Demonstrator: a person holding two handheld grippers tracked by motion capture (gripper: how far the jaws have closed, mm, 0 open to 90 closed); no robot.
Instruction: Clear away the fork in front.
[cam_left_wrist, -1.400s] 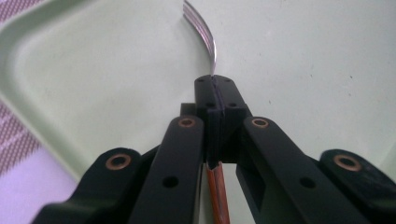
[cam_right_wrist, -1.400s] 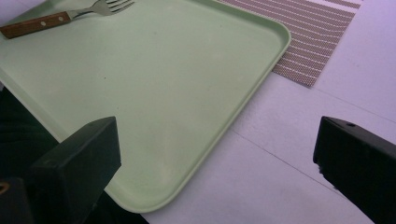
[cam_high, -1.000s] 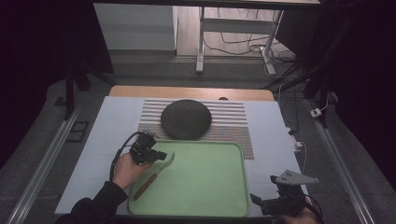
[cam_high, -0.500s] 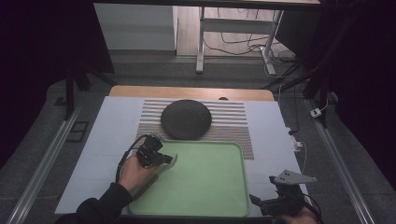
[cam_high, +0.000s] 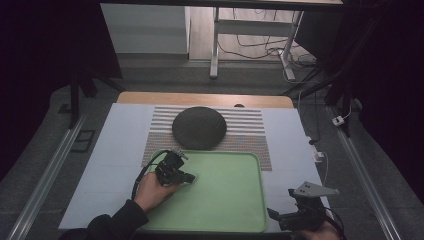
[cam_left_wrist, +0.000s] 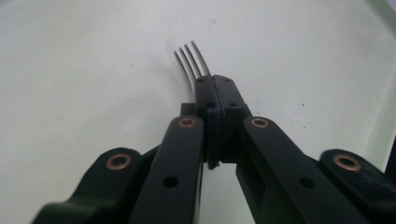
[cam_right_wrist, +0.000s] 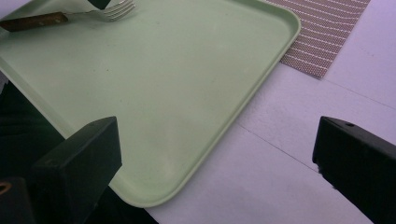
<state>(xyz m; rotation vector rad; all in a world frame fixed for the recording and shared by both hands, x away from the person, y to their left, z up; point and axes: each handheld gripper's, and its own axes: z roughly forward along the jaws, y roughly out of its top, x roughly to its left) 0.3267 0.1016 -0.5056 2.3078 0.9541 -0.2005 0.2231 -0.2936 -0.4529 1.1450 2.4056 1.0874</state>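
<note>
- Fork pinched at the neck by left gripper, jaws pressed together on it; tines poke just past the tips, low over green tray, near its left edge.
- Wooden handle trails behind; thin-metal grip could pivot or slip, likely dropping onto tray.
- Tray holds nothing besides fork.
- Right gripper spread wide, idle beside tray's near right corner.

Dim room — grey floor, white table frame, cables behind.
</note>
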